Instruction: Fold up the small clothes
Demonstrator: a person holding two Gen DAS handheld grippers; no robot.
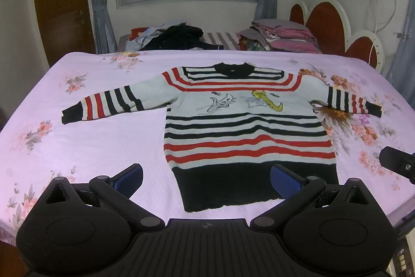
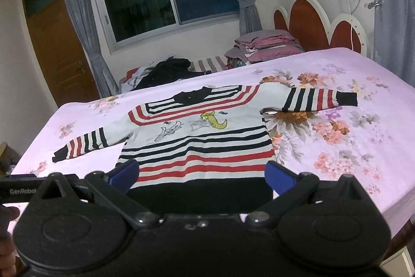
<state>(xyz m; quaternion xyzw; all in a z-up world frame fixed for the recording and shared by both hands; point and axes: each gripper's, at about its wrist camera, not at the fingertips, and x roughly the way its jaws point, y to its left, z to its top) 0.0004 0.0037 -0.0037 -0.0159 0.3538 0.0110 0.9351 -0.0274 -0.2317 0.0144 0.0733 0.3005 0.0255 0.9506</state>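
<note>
Blue-padded jaws of the left gripper [image 1: 206, 179] and right gripper [image 2: 201, 174] gape wide and empty above a striped sweater [image 1: 243, 131] spread flat on a floral bedsheet [image 1: 85, 147] — black hem nearest, collar farthest, sleeves out sideways. Each sleeve lies closer to the gripper on its own side — likely the first fold.

Small knit sweater [image 1: 243, 126], laid flat and face up on the pink floral bedspread [image 1: 77, 147], unfolded. White body with black and red stripes, black hem band nearest, black collar far. Cartoon figures across the chest. Both striped sleeves spread outward, cuffs black.
</note>
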